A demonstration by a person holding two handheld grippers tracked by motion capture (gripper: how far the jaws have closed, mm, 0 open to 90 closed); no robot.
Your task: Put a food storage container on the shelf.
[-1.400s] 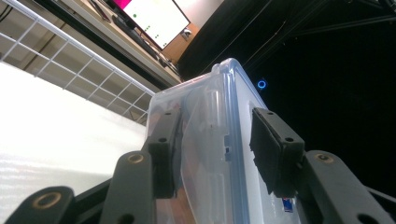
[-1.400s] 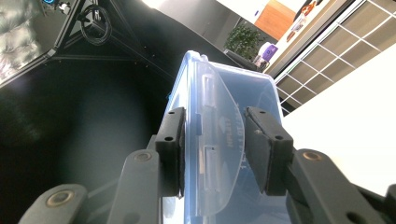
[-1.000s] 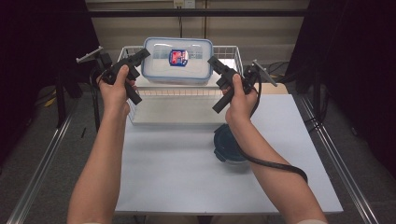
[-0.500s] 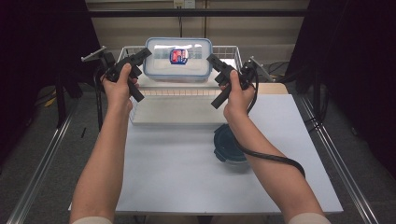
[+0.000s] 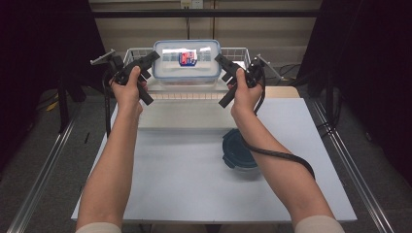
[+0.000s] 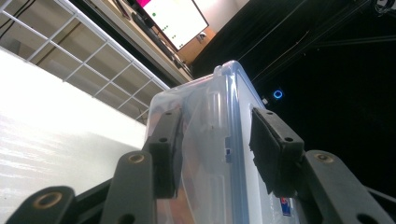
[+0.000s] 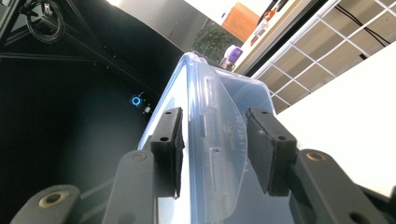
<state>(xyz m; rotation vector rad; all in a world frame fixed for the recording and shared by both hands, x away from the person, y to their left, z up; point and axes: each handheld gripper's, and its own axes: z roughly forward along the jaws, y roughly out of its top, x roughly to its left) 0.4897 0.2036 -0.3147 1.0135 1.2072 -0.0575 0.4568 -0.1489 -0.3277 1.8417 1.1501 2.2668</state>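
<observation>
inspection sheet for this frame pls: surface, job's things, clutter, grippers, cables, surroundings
Surface: white table, bare at the near end.
Job's things: clear lidded container held up between both grippers, tilted, red-blue item inside.
Clutter: dark round lid on the table; white wire basket behind.
Grippers: left gripper and right gripper each straddle one end of the container; pad contact unclear.
Cables: black cable trails along the right forearm.
Surroundings: dark curtains, lit screen.

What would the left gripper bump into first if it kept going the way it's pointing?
The clear box itself. The left gripper points at the box's end, which already sits between its jaws, so going on would likely push against the box right away.
</observation>
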